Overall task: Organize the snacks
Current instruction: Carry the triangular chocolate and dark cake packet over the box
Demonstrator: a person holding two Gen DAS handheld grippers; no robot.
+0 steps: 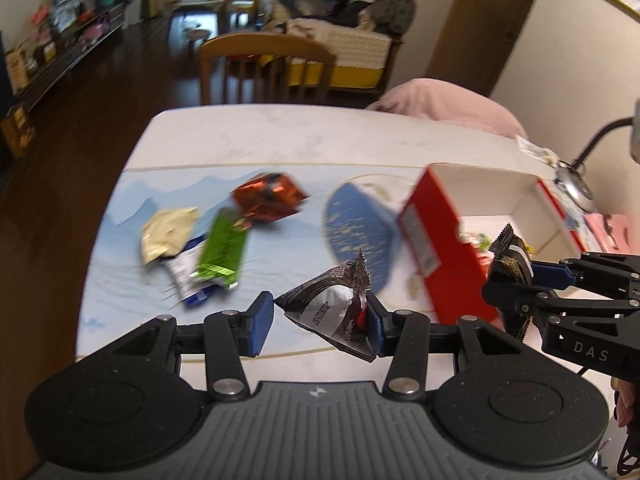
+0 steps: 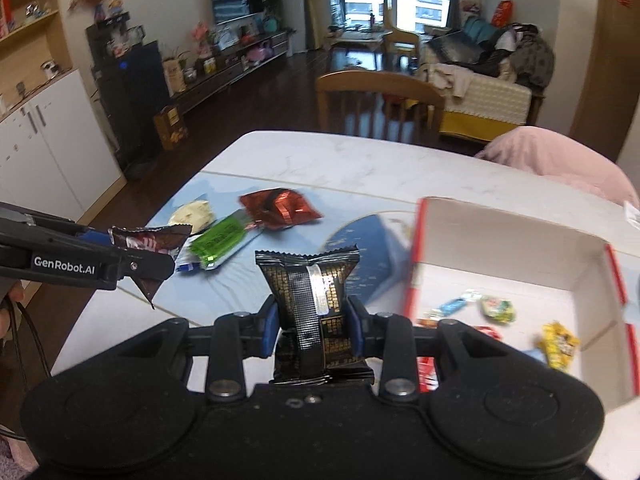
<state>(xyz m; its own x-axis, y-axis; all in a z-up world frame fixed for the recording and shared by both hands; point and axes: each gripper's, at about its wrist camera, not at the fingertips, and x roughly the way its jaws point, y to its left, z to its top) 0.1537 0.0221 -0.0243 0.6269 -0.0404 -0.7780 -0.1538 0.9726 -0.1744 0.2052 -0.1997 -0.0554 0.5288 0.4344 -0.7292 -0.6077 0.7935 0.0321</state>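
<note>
Holding a snack packet in each claw above the worktop (image 1: 280, 136).
Left claw (image 1: 320, 322) is clamped on a dark crumpled packet (image 1: 332, 304); right claw (image 2: 311, 330) is clamped on a black packet (image 2: 310, 300). Left of the red box (image 2: 416, 252), green (image 2: 218, 242), red (image 2: 280, 208) and cream (image 2: 192, 214) packets lie on the worktop.

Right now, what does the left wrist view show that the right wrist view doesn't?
Left wrist only: a desk lamp behind the red box.

Right wrist only: the box's floor with loose sweets, including a yellow packet, and white cabinets beside the table.

Both: the dark crinkled packet in the left gripper, the black-and-gold packet in the right gripper, and the green packet and red packet still on the table.
</note>
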